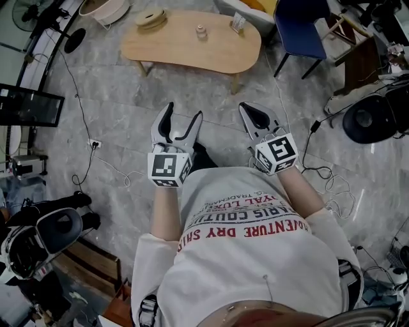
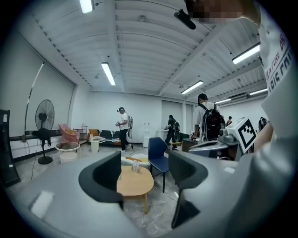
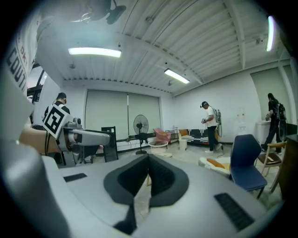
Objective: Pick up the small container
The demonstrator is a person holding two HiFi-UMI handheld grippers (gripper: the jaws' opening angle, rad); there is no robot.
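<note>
where rounded wooden table (image 1: 185, 52) stands, small container (image 1: 201, 30)

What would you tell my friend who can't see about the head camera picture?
Seen from above, a person in a white T-shirt holds out two empty grippers: the left gripper has its jaws open, the right gripper has them together. Ahead on the grey floor stands a low wooden table with a small container on it.

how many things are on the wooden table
3, in the head view: a round wooden stack at the left end, the small container midway, a clear stand right of it.
</note>
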